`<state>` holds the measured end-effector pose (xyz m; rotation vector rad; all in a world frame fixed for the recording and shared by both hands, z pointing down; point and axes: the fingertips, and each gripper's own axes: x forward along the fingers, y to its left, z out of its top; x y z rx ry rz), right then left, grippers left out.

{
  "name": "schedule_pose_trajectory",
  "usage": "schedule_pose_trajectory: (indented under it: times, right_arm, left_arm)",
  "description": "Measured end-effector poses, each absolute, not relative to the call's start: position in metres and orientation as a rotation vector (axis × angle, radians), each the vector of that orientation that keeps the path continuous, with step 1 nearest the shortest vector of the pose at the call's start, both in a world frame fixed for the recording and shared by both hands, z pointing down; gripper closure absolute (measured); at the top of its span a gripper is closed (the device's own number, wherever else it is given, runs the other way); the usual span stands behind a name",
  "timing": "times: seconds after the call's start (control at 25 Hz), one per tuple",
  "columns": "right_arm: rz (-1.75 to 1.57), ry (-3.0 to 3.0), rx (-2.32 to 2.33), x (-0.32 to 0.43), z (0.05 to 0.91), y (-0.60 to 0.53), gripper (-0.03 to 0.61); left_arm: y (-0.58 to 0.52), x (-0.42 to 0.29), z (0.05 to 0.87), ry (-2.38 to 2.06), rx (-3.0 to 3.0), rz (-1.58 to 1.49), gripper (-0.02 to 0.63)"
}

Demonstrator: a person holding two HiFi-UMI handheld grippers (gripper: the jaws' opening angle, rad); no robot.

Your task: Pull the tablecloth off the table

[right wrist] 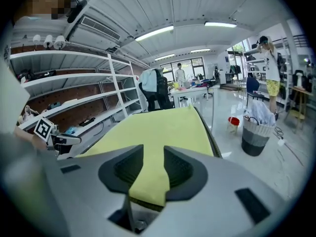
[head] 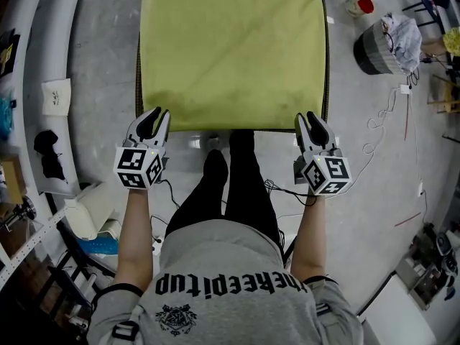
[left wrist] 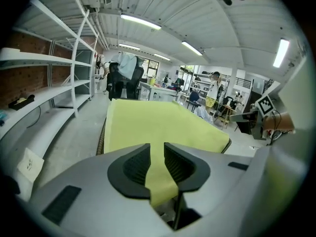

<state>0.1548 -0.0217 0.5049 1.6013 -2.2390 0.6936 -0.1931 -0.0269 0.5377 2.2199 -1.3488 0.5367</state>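
left tongs [head: 155, 118] parted | right tongs [head: 312, 121] parted | both at tablecloth [head: 230, 49] edge

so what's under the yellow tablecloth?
Only the table's dark rim shows, along both sides and the near edge of the tablecloth. The tabletop itself is fully covered, so its surface and anything lying flat beneath the cloth can't be seen.

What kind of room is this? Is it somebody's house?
Probably a workshop or lab, not a house: white metal shelves along the wall, work desks farther back, and cables trailing across the shiny floor.
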Motion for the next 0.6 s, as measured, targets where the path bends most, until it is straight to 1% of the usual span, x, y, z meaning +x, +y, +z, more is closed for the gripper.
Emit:
schedule_pose_trajectory:
  times: [0.48, 0.6]
  right_arm:
    - [0.769, -2.149, 1.600, 0.172, 0.546, -0.012, 0.411]
    - [0.777, -2.132, 1.608, 0.177, 0.551, -0.011, 0.402]
  left_arm:
    - [-0.024, -0.218, 0.583, -1.416, 2.061, 0.640, 0.423]
    - [-0.024, -0.222, 0.591, -1.427, 2.024, 0.648, 0.407]
